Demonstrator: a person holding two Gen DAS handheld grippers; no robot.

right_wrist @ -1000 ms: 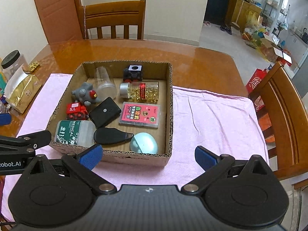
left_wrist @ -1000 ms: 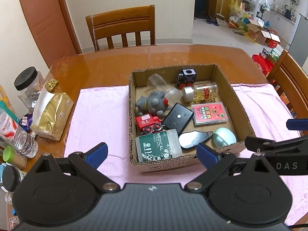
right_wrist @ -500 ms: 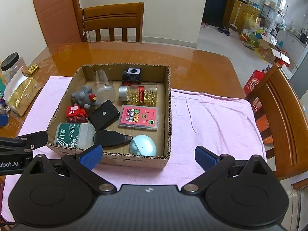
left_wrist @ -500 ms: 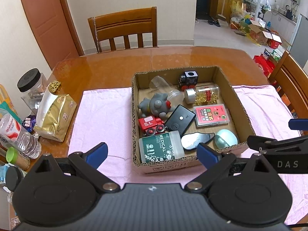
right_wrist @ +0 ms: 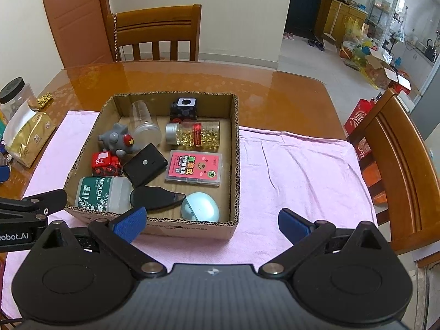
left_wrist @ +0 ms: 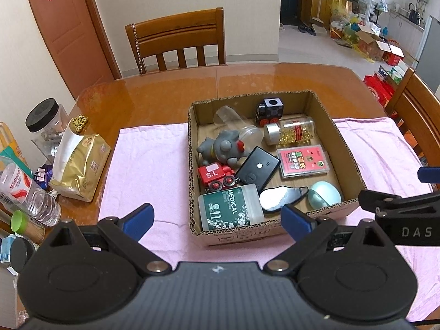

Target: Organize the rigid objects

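Left wrist view: left gripper [left_wrist: 217, 218] spread wide, empty, hovering short of cardboard box [left_wrist: 334, 122]. Box on pink cloth [left_wrist: 148, 159], w/ MEDICAL bottle [left_wrist: 229, 210] at 7 o'clock corner, capsule jar [left_wrist: 290, 134] at 1 o'clock.

Right wrist view: right gripper [right_wrist: 211, 224] wide, empty, near box's front wall. Mint case [right_wrist: 200, 210] at 5 o'clock.

Risk, judged: items packed touching; a finger going in may nudge neighbours. Round bottles may roll.
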